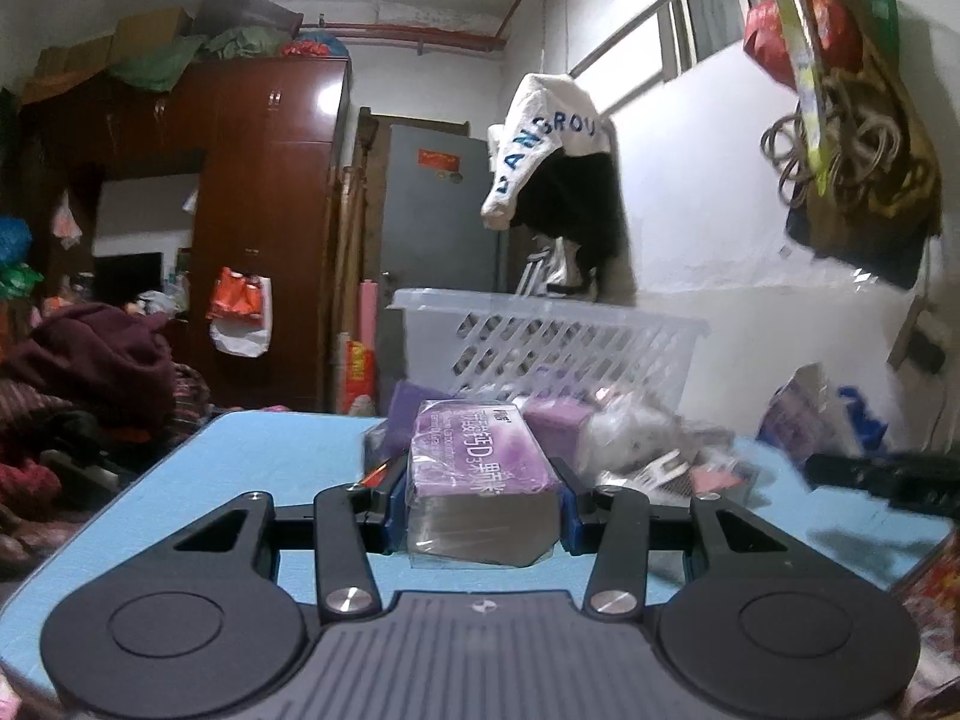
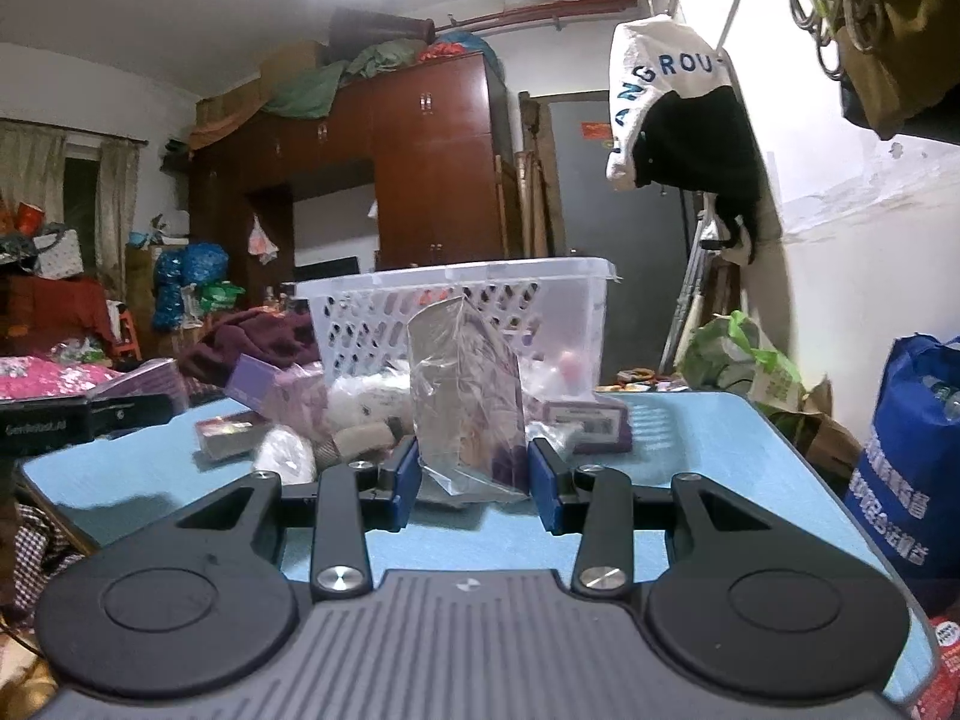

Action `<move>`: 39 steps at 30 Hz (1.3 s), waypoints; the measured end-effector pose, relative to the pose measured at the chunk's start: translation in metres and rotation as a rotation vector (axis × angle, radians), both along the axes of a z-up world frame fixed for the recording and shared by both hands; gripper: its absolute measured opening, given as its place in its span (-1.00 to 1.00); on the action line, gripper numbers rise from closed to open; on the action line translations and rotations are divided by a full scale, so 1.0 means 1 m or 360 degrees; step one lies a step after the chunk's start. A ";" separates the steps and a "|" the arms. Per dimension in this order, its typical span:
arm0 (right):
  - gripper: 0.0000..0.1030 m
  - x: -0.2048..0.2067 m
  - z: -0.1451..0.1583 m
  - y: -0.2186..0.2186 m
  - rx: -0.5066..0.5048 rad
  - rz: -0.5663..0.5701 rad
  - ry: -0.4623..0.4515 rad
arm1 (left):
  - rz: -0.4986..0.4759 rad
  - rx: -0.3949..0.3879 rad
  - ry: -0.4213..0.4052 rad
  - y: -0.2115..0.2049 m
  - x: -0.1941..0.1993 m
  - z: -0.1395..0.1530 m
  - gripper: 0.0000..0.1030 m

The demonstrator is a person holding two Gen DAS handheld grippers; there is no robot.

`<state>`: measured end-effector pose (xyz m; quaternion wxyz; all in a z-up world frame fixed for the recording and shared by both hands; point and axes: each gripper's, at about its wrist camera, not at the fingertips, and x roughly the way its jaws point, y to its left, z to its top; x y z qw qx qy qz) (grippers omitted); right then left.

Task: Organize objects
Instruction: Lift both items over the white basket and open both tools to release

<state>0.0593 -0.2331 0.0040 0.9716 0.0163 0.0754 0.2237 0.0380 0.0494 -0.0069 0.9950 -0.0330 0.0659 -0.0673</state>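
Observation:
My left gripper (image 1: 480,510) is shut on a purple medicine box (image 1: 480,462) wrapped in clear film, held level just above the blue table (image 1: 240,468). My right gripper (image 2: 473,480) is shut on a second wrapped purple box (image 2: 465,396), held upright on end. A white lattice basket (image 1: 558,342) stands behind a pile of purple boxes and clear bags (image 1: 636,438); in the right wrist view the basket (image 2: 462,300) is straight ahead behind the pile (image 2: 312,414). The other gripper shows at the right edge (image 1: 882,474) and at the left edge (image 2: 78,417).
A blue shopping bag (image 2: 906,456) stands to the right of the table. A jacket (image 1: 558,180) hangs on the white wall above the basket. A dark wardrobe (image 1: 258,228) and heaps of clothes (image 1: 90,360) fill the room beyond the table's far edge.

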 end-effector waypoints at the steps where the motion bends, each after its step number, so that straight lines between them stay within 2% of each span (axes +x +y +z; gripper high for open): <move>1: -0.17 0.002 0.005 0.002 -0.0002 0.0022 -0.0009 | -0.0031 -0.0024 -0.0005 0.001 0.002 0.005 -0.04; 4: -0.18 0.016 0.034 0.015 -0.0017 0.0056 -0.0073 | -0.0082 -0.0043 -0.0090 0.001 0.014 0.035 -0.04; 7: -0.18 0.048 0.071 0.032 -0.0026 0.0111 -0.0076 | -0.0094 -0.0092 -0.0165 0.000 0.043 0.079 -0.04; 11: -0.18 0.103 0.107 0.060 -0.0127 0.0105 -0.0003 | -0.0112 -0.0069 -0.0041 -0.012 0.112 0.124 -0.03; 14: -0.18 0.135 0.118 0.076 -0.0202 0.0058 0.0051 | -0.0076 -0.0023 0.0077 -0.024 0.156 0.133 -0.03; 19: -0.17 0.160 0.109 0.087 -0.0310 0.0026 0.0118 | -0.0033 -0.0087 0.0205 -0.023 0.193 0.124 -0.02; 20: -0.16 0.161 0.107 0.088 -0.0317 0.0027 0.0123 | -0.0023 -0.0115 0.0223 -0.020 0.197 0.122 0.04; 22: -0.11 0.161 0.105 0.088 -0.0323 0.0034 0.0136 | -0.0022 -0.0116 0.0252 -0.017 0.203 0.118 0.40; 23: 0.08 0.161 0.106 0.086 -0.0321 0.0029 0.0141 | -0.0026 -0.0097 0.0259 -0.018 0.202 0.116 0.66; 24: 0.22 0.156 0.106 0.083 -0.0302 0.0014 0.0130 | -0.0022 -0.0076 0.0252 -0.017 0.199 0.114 0.72; 25: 0.53 0.148 0.106 0.076 -0.0267 -0.0001 0.0097 | 0.0002 -0.0060 0.0241 -0.017 0.194 0.114 0.72; 26: 0.74 0.137 0.105 0.068 -0.0225 -0.0015 0.0061 | 0.0036 -0.0065 0.0233 -0.015 0.186 0.114 0.72; 28: 0.84 0.115 0.097 0.047 -0.0148 -0.0003 0.0019 | 0.0005 -0.0110 0.0169 -0.002 0.158 0.108 0.81; 30: 0.90 0.101 0.083 0.027 -0.0095 -0.0009 0.0049 | -0.0029 -0.0139 0.0117 0.010 0.130 0.094 1.00; 31: 0.90 0.097 0.073 0.016 -0.0075 -0.0026 0.0092 | -0.0021 -0.0129 0.0119 0.015 0.121 0.086 1.00; 34: 0.87 0.093 0.044 -0.003 -0.0063 -0.0030 0.0302 | 0.0069 -0.0087 0.0238 0.026 0.109 0.057 1.00; 37: 0.85 0.086 0.032 -0.018 0.0029 0.0028 0.0369 | 0.0094 -0.0132 0.0302 0.039 0.106 0.039 1.00; 39: 0.80 0.087 0.029 -0.018 -0.0020 0.0008 0.0413 | 0.0107 -0.0127 0.0316 0.042 0.106 0.035 1.00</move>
